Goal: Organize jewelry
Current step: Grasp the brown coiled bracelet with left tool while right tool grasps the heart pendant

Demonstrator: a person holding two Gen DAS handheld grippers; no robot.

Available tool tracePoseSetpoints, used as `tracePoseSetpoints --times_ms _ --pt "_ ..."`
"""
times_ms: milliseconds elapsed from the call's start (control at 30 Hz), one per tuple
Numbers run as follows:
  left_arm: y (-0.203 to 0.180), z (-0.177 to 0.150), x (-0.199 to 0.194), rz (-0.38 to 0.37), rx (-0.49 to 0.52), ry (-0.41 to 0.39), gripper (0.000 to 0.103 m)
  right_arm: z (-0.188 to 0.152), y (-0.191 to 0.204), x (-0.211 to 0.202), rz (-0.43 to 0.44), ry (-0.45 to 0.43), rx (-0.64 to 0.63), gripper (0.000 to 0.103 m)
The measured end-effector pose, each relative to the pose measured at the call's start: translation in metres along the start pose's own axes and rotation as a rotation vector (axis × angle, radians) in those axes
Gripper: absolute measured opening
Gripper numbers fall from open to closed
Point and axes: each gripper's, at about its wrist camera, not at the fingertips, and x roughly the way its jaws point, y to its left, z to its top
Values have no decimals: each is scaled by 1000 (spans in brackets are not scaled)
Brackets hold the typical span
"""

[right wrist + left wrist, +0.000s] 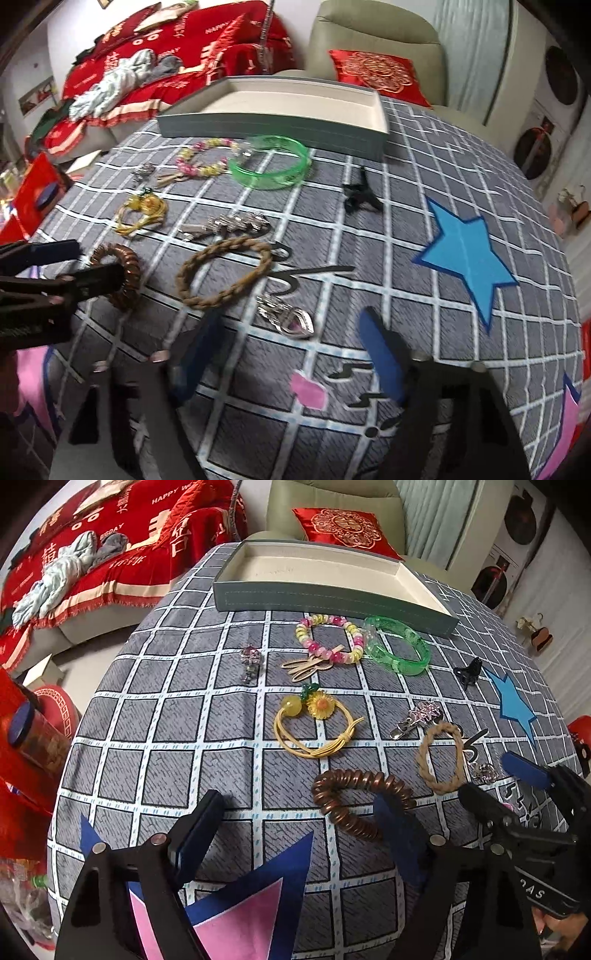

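- The left gripper is being held spread wide above the checked tabletop, with nothing pinched.
- The copper coil band is lying just at 1 o'clock of its fingers.
- The right gripper is likewise being held spread, with the silver brooch lying at 12 o'clock.
- The braided band is lying at 11 o'clock of the brooch.
- The grey tray is standing at the far edge, with the green bangle lying just beside it.

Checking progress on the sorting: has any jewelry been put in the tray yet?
No, the tray shows only its bare cream lining, while the green bangle and the other pieces lie on the tablecloth.
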Motion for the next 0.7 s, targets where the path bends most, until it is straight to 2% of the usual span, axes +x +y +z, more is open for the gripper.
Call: tracePoseSetpoints --times_ms 67,100,133,167,200,267,467,700 --pt "-1 0 -1 13 10 -15 82 2 2 1 14 -1 -2 62" --pt "-2 0 -2 16 20 -23 78 2 2 1 21 -3 1 53" --pt "-3 0 -3 12 33 -33 66 2 3 0 22 -6 3 41" --pt "-3 0 -4 3 41 -39 48 3 4 0 21 -7 5 35" --pt "-3 1 -5 -12 50 -42 42 3 4 0 26 -6 11 26" --pt "-2 1 -5 -41 54 -40 28 3 4 -1 23 0 19 20" --pt "6 -2 -12 -127 63 -45 28 2 0 -10 31 -4 68 20" --pt "17 9 -32 -183 65 -81 28 13 -14 -26 90 -26 160 20"
